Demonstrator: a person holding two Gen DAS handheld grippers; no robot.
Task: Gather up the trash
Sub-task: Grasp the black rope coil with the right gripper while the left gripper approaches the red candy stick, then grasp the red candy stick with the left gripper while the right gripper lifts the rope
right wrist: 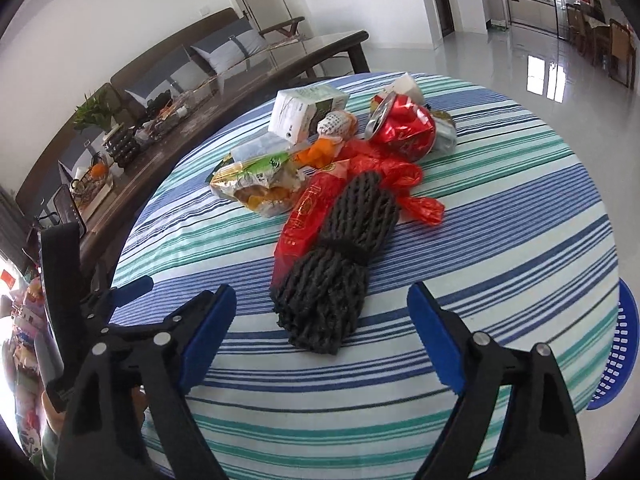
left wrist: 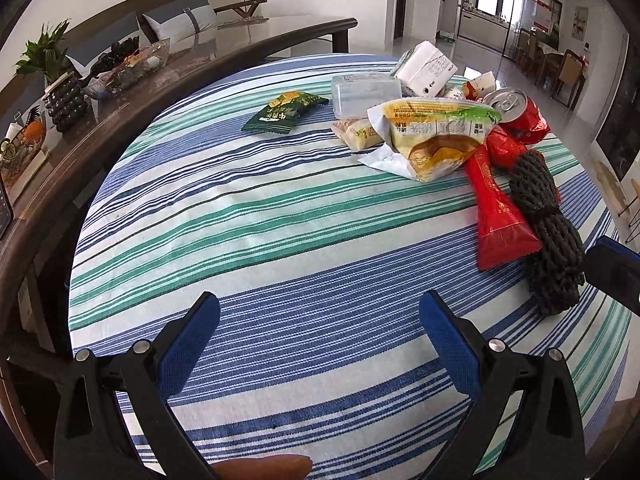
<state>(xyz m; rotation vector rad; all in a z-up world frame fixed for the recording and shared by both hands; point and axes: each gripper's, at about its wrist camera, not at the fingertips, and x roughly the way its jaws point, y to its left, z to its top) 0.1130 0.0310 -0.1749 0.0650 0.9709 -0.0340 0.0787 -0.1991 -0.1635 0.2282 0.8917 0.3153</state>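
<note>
Striped blue-green tablecloth (left wrist: 280,216) bearing mixed trash: black foam-net bundle (right wrist: 336,264) just ahead of the spread-jawed right gripper (right wrist: 320,336); left gripper (left wrist: 320,340), equally spread, over bare cloth; crushed red can (left wrist: 516,112) farther off.

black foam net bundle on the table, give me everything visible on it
The black foam net bundle is dark, mesh-like sleeves, soft foam by the look, folded together and cinched by a black band around the middle. It lies flat and elongated on the striped tablecloth, nearest the right gripper, whose open jaws flank its near end without touching. Its far half rests partly on the red wrapper. In the left wrist view it sits at the pile's near-right edge.
</note>
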